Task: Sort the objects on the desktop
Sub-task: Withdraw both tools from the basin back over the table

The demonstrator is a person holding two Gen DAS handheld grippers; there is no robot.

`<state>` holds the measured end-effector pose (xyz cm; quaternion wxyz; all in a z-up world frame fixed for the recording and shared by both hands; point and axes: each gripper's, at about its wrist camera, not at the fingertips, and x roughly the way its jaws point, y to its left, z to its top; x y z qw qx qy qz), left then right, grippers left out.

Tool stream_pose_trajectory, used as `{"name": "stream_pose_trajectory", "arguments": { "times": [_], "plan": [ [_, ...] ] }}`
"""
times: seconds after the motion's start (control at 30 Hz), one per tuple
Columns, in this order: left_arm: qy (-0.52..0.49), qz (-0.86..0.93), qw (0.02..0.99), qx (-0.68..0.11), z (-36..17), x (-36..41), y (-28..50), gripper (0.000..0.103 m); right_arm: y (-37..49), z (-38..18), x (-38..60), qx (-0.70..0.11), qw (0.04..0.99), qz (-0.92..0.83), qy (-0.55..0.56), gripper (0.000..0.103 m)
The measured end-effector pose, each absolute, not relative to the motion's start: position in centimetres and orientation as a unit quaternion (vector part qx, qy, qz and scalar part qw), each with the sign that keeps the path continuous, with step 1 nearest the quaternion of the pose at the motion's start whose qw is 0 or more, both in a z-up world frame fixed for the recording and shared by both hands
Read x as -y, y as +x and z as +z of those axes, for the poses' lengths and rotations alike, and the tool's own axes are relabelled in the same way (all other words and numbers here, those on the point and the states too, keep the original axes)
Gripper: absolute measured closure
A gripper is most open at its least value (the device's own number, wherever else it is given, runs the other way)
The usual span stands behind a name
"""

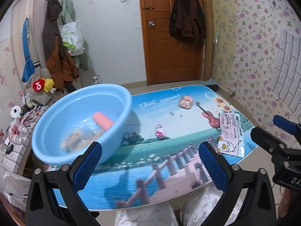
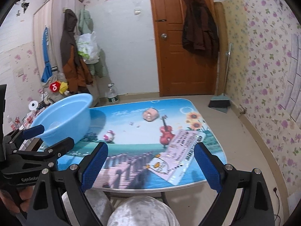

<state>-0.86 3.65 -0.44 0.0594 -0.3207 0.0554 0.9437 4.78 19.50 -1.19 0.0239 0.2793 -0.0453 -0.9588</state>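
A light blue basin (image 1: 75,124) (image 2: 62,120) stands on the left part of the picture-printed table (image 1: 150,169) (image 2: 131,150). It holds a pink cylinder (image 1: 103,121) and some clear-wrapped items (image 1: 79,139). On the table lie a pink face-shaped toy (image 1: 185,101) (image 2: 150,114), a small pink-and-white figure (image 1: 160,131) (image 2: 109,135) and a white printed packet (image 1: 231,133) (image 2: 180,154). My left gripper (image 1: 149,150) (image 2: 50,137) hovers open over the near edge, just right of the basin. At the near edge my right gripper (image 2: 151,150) (image 1: 270,130) is open too, with the packet's near end between its fingers' lines, untouched.
A person's knees (image 2: 143,211) sit under the near table edge. A cluttered low shelf (image 1: 17,128) stands left of the table. Behind are a wooden door (image 2: 180,47), hanging coats (image 2: 75,56), a water bottle (image 2: 112,94) and a dustpan (image 2: 219,102) on the floor.
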Motion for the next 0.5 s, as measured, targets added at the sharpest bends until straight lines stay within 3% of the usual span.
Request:
{"name": "stream_pose_trajectory", "arguments": {
  "times": [0.5],
  "plan": [
    [-0.360,0.928,0.079,-0.057,-3.5,-7.3,-6.4,0.000,0.9,-2.1,-21.7,0.031,0.008,-0.958,0.286,0.009]
  ]
}}
